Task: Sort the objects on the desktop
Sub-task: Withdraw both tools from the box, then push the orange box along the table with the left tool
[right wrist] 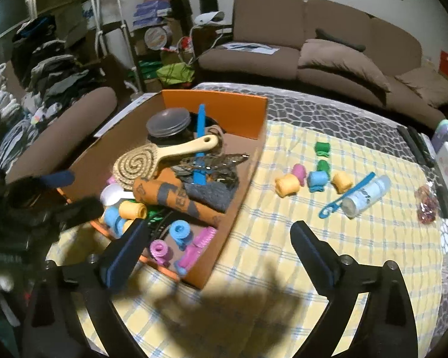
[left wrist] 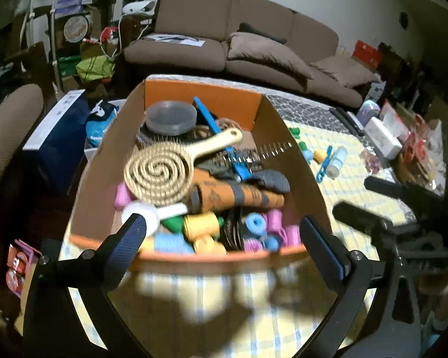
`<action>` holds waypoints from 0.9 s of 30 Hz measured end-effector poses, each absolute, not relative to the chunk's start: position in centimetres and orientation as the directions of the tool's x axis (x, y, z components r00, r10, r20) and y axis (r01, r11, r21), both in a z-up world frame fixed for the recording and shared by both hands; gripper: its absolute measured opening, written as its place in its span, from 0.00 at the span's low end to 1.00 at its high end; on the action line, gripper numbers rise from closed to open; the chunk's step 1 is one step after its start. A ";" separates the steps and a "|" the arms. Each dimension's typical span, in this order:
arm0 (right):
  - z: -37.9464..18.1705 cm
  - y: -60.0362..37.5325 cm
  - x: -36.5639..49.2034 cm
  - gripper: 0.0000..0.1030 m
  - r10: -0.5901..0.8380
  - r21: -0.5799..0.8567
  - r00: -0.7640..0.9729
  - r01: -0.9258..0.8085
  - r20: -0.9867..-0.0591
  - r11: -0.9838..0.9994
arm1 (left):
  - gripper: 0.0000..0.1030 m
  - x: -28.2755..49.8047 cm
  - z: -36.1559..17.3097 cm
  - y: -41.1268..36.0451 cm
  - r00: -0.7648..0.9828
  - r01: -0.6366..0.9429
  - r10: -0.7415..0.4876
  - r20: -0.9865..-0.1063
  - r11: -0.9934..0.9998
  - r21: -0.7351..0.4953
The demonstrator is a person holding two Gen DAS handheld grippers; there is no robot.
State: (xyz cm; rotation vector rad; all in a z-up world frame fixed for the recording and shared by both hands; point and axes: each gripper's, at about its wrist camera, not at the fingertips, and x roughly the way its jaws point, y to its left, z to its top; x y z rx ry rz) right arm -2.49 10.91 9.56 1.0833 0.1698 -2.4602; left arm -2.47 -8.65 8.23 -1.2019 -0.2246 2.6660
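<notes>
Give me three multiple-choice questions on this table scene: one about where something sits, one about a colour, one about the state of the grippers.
1. Where does the spiral brush lie?
A. In the box
B. On the checked cloth
C. On the sofa

2. What colour is the comb that lies across the brush handle?
A. Red
B. Blue
C. White

3. How are the left hand-held gripper and the right hand-held gripper?
A. Both shut on rollers
B. One shut on the bottle
C. Both open and empty

Answers: 1 A, the brush rests on the pile inside the box. 2 B, the comb is bright blue in both views. 3 C, each gripper's fingers stand wide apart with nothing between them.
</notes>
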 end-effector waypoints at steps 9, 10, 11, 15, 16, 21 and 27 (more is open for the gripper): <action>8.1 14.2 -0.7 1.00 -0.274 0.071 -0.626 0.329 -0.730 -0.942 | 1.00 0.4 7.1 -7.4 -0.690 -0.068 0.193 -0.697 -0.977 -0.203; 7.7 14.6 -0.5 1.00 -0.271 0.083 -0.624 0.313 -0.733 -0.946 | 1.00 0.6 6.9 -7.3 -0.692 -0.068 0.195 -0.695 -0.976 -0.206; 7.3 15.0 -0.4 1.00 -0.269 0.095 -0.620 0.300 -0.737 -0.949 | 1.00 0.7 6.6 -7.0 -0.692 -0.071 0.190 -0.696 -0.978 -0.196; 5.8 16.6 0.0 1.00 -0.226 0.095 -0.620 0.236 -0.751 -0.967 | 1.00 0.8 5.2 -5.9 -0.696 -0.076 0.150 -0.702 -0.988 -0.136; 5.3 16.9 0.0 1.00 -0.215 0.094 -0.621 0.221 -0.754 -0.971 | 1.00 0.7 4.9 -5.8 -0.696 -0.078 0.146 -0.703 -0.989 -0.129; 3.0 18.4 0.3 1.00 -0.172 0.096 -0.612 0.155 -0.772 -0.983 | 1.00 0.9 2.7 -4.6 -0.670 -0.081 0.161 -0.725 -0.986 -0.145; 0.5 18.9 0.4 1.00 -0.130 0.065 -0.601 0.130 -0.789 -0.989 | 1.00 0.7 0.4 -3.7 -0.657 -0.055 0.131 -0.743 -0.991 -0.126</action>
